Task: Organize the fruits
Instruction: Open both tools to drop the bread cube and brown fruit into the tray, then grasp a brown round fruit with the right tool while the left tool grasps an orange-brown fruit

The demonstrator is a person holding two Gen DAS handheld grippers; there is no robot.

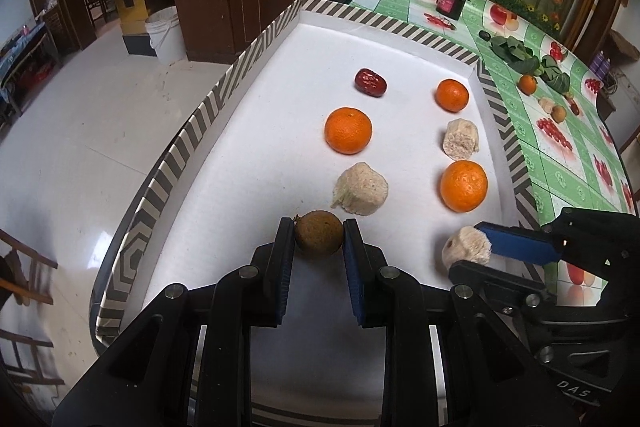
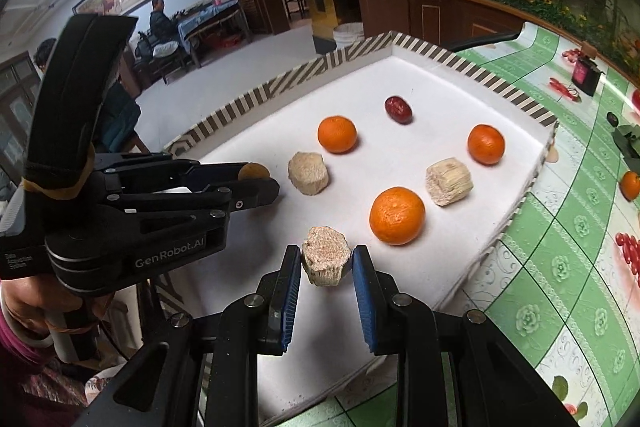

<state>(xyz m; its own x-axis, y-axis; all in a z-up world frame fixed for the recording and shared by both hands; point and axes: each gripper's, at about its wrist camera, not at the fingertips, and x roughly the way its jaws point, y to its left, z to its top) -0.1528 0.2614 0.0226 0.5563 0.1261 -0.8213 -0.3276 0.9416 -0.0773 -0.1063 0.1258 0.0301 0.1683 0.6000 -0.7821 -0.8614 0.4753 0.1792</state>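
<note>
Two grippers: both over the near end of the tray, each pinching one piece of fruit.
Tablecloth point(image 1: 560, 163): green, printed with fruit, under the tray and stretching right and far.
Tray point(image 1: 248, 67): white floor, striped rim, holding the fruit in two rows running near to far.
Left gripper point(image 1: 319, 233): jaws pinch a brown fruit point(image 1: 319, 237) at the near end of the left row.
Right gripper point(image 2: 327, 259): jaws pinch a pale chunk point(image 2: 326, 261) at the near end of the right row.
Left row, near to far: brown fruit, pale piece point(image 1: 360, 195), orange point(image 1: 348, 131), red date point(image 1: 371, 83).
Right row, near to far: pale chunk, big orange point(image 1: 464, 187), second pale piece point(image 1: 460, 139), small orange point(image 1: 452, 95).
Loose on the tablecloth, right of the tray: leaves point(image 1: 520, 55), another orange point(image 1: 527, 84), small brown fruits point(image 1: 558, 113).
Far on the tablecloth: dark box point(image 1: 450, 3).
Whether the held fruits touch the tray floor: cannot tell.
</note>
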